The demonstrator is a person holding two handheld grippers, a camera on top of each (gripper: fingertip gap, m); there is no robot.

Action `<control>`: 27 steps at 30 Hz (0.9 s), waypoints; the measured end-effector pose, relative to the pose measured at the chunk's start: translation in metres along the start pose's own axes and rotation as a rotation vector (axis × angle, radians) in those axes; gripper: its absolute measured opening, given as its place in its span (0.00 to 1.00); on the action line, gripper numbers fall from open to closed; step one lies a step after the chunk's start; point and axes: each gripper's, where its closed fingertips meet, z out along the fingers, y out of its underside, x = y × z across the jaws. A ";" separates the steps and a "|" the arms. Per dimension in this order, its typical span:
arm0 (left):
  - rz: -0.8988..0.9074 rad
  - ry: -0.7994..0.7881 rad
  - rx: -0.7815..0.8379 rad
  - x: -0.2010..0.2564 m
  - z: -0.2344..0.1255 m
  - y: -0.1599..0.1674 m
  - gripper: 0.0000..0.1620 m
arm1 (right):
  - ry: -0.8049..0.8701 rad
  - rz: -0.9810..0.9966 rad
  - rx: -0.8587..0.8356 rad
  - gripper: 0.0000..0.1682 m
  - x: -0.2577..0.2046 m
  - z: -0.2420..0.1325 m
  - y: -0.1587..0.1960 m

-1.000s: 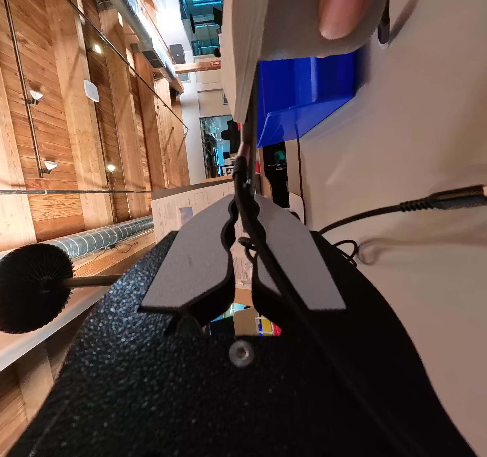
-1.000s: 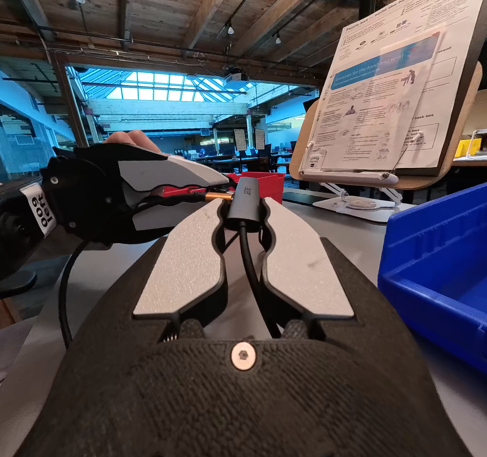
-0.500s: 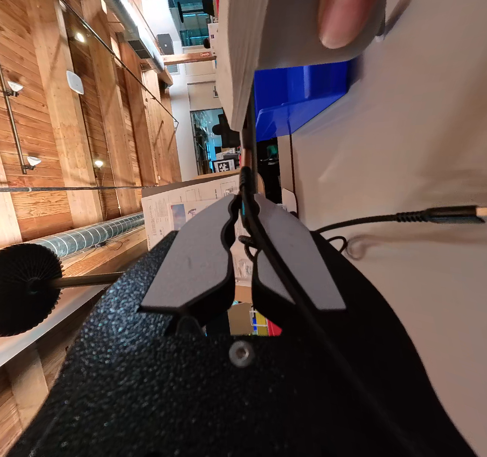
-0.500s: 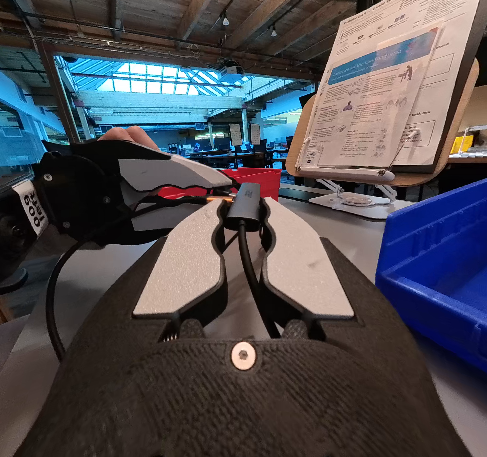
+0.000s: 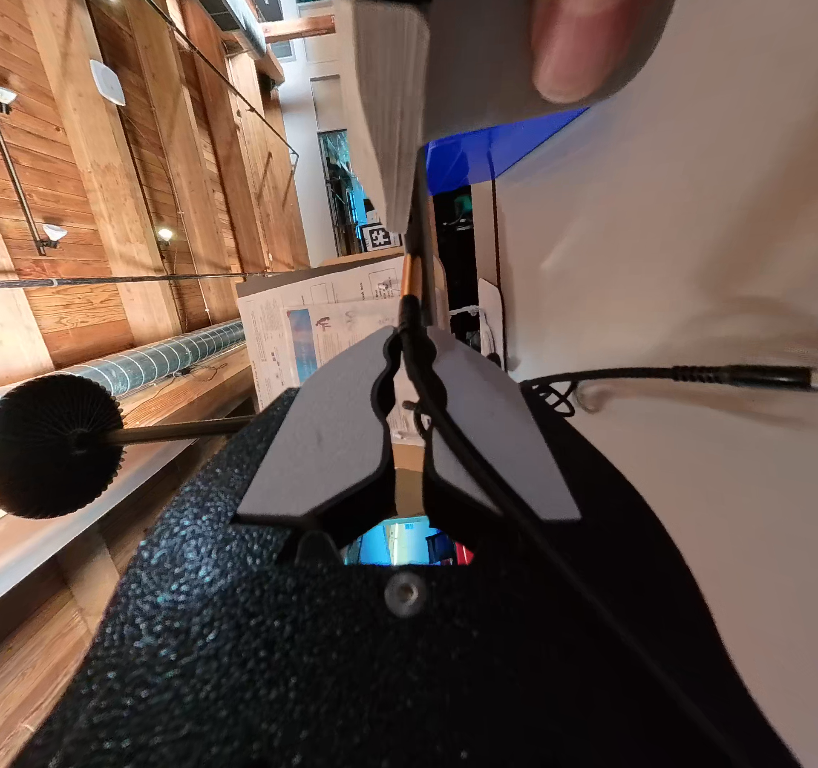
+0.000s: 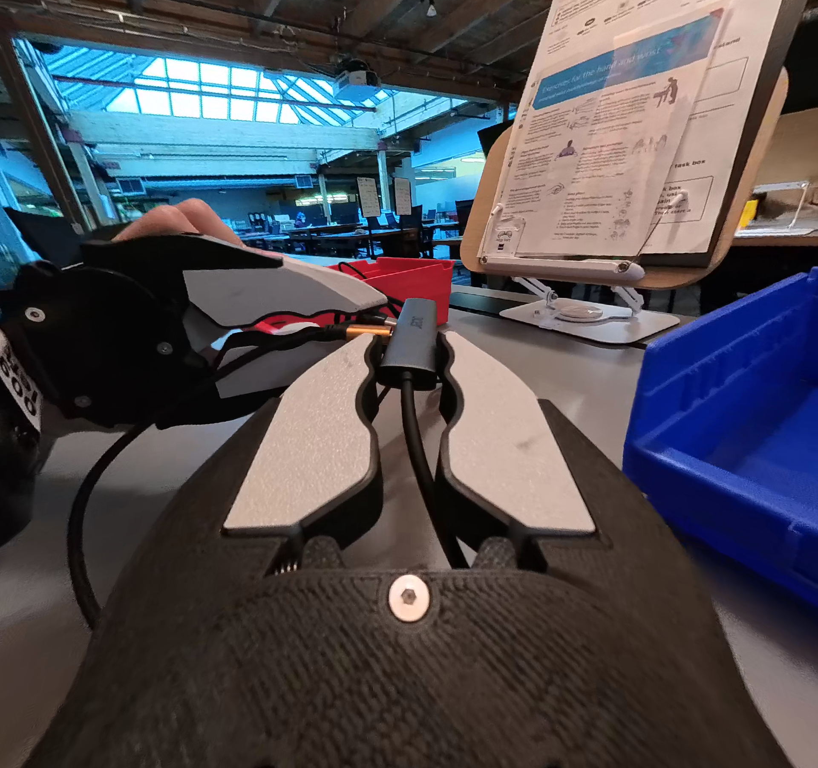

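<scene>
My right gripper point(image 6: 407, 344) is shut on a dark grey USB hub point(image 6: 411, 335), whose cable runs back between the fingers. My left gripper point(image 5: 409, 335) is rolled sideways and shut on a thin black cable point(image 5: 447, 419) just behind its gold-collared plug point(image 5: 409, 277). In the right wrist view the left gripper point(image 6: 349, 324) comes in from the left, and the plug point(image 6: 365, 330) meets the hub's left side. In the left wrist view a finger of the right gripper point(image 5: 385, 104) and a person's fingertip point(image 5: 588, 25) hide the hub.
A blue bin point(image 6: 730, 437) stands close on the right, a red bin point(image 6: 398, 273) behind the hub. A document stand with printed sheets point(image 6: 619, 149) is at the back right. A loose black cable end point(image 5: 743, 377) lies on the grey table point(image 6: 553, 375). My hands' fingertips stand some 5 cm from each other.
Both grippers have kept their grip. The left gripper has shifted slightly against the hub, and the plug's gold collar now shows clear of its fingertips. The plug stays at the hub's side.
</scene>
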 end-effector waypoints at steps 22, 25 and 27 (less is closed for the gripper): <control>0.024 -0.024 0.010 0.001 0.003 -0.003 0.04 | -0.003 0.125 0.014 0.14 0.004 0.000 0.000; 0.010 -0.009 -0.004 0.002 0.002 -0.003 0.05 | 0.013 0.095 0.024 0.14 0.003 0.000 -0.001; -0.001 0.003 -0.011 0.003 0.002 -0.003 0.04 | 0.019 0.082 0.026 0.14 0.003 0.000 -0.002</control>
